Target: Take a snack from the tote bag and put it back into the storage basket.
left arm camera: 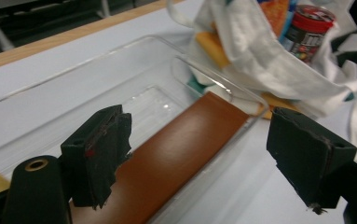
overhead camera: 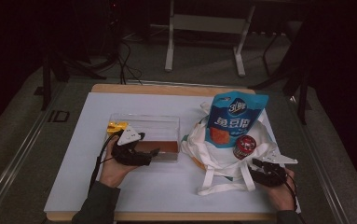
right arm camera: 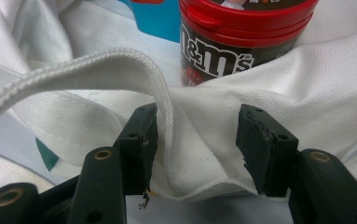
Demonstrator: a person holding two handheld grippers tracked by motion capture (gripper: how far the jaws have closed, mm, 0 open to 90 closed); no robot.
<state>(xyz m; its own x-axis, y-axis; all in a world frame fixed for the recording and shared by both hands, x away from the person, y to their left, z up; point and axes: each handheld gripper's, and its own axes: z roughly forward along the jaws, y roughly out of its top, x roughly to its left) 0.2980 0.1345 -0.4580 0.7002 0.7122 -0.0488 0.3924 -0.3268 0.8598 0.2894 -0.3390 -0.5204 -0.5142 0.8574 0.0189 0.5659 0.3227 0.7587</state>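
Observation:
A white cloth tote bag lies on the right of the table, with a blue snack pouch and a red-lidded M&M's can resting on it. My right gripper sits at the bag's near right edge. In the right gripper view its jaws stand open, a fold of bag cloth and a strap lie between them, and the can is just beyond. My left gripper is open at the near wall of a clear plastic box, which holds a flat brown piece.
A yellow packet lies at the box's far left corner. The white mat covers the wooden table. Table legs and cables stand on the floor beyond the far edge.

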